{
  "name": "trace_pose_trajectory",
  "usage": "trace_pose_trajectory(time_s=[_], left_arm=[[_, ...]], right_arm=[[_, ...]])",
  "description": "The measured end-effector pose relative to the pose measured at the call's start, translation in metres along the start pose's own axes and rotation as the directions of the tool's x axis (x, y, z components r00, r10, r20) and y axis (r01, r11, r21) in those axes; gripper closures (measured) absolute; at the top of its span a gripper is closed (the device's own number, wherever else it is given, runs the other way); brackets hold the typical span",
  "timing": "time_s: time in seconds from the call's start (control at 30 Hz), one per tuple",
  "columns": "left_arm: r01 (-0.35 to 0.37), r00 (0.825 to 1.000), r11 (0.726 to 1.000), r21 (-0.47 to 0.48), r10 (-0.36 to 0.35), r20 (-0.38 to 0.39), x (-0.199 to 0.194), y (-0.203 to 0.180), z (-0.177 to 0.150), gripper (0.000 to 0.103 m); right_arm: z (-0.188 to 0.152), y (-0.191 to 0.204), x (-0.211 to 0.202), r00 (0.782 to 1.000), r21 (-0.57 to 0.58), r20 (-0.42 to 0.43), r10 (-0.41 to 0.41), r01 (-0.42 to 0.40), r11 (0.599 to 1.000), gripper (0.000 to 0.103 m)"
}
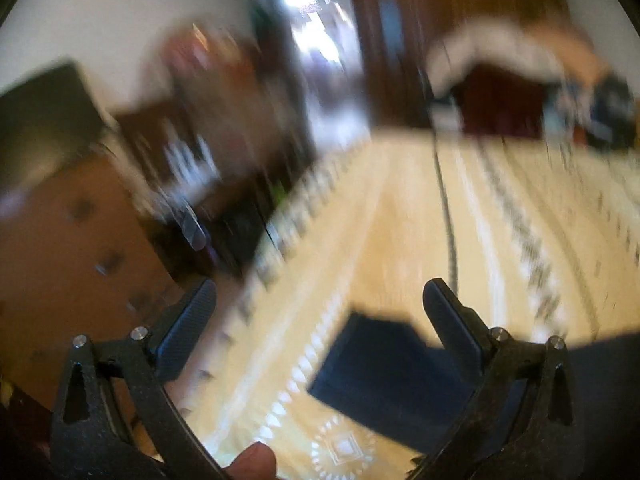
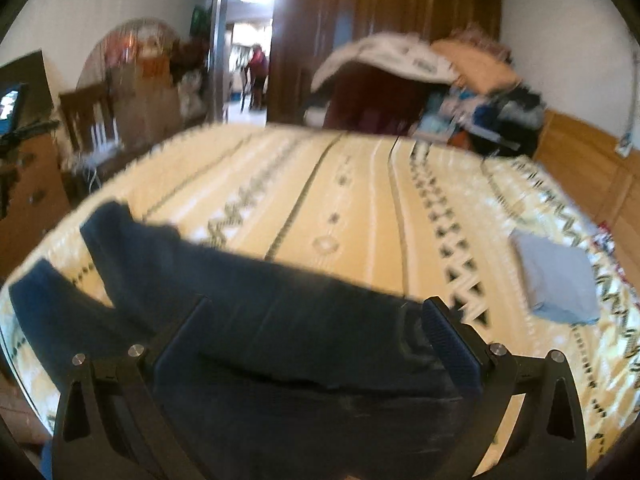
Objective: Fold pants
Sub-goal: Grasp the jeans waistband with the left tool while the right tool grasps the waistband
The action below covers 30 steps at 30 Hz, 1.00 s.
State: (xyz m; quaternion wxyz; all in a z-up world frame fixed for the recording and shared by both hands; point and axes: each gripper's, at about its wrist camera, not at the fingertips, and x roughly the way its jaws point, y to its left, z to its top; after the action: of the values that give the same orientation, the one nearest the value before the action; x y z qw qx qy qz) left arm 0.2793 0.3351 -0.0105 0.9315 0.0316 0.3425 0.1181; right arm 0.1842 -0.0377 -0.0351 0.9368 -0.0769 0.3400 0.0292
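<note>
Two claws, left claw (image 1: 320, 308) and right claw (image 2: 318, 320), gape wide, empty; soft, limp dark navy fabric pants (image 2: 256, 300) lie at the patterned yellow bed's (image 2: 360, 200) near edge; pinch waistband corners.

One pair of dark blue pants (image 2: 248, 304) lies on one bed, whose single patterned cream bedspread (image 2: 360, 208) covers the top. The pants show two legs. One folded light blue cloth (image 2: 556, 280) sits on the bedspread, well apart from the pants. Two grippers are in view, the left gripper (image 1: 320, 312) and the right gripper (image 2: 316, 320), each with two fingers. One fingertip (image 1: 256, 460) of a hand shows at the lower edge of the left view.
</note>
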Motion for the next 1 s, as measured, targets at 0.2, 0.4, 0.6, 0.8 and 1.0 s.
trace_pose_trajectory(time_s=[0.2,0.4,0.6,0.8,1.0], left_arm=[[0.073,0.97,0.997,-0.034,-0.079,-0.229,0.12,0.006,-0.024,0.007],[0.143,0.919,0.985,-0.101,-0.17,-0.355,0.17,0.01,-0.035,0.023],[0.221,0.906,0.971,-0.094,-0.24,-0.349,0.168,0.005,-0.034,0.087],[0.231,0.914,0.968,-0.102,-0.252,-0.317,0.153,-0.001,-0.033,0.09],[0.224,0.92,0.967,-0.117,-0.25,-0.302,0.152,0.008,-0.036,0.091]], right_arm=[[-0.02,-0.009,0.098,0.992,0.008,-0.125,0.007,-0.006,1.0,0.0],[-0.028,-0.012,0.142,0.985,0.006,-0.17,-0.009,0.01,1.0,0.0],[-0.03,-0.023,0.158,0.981,0.048,-0.193,-0.003,0.012,0.999,0.0],[-0.024,-0.082,0.142,0.984,0.118,-0.17,-0.046,0.067,0.991,0.0],[-0.045,-0.226,0.141,0.948,0.188,-0.257,-0.188,0.24,0.952,0.016]])
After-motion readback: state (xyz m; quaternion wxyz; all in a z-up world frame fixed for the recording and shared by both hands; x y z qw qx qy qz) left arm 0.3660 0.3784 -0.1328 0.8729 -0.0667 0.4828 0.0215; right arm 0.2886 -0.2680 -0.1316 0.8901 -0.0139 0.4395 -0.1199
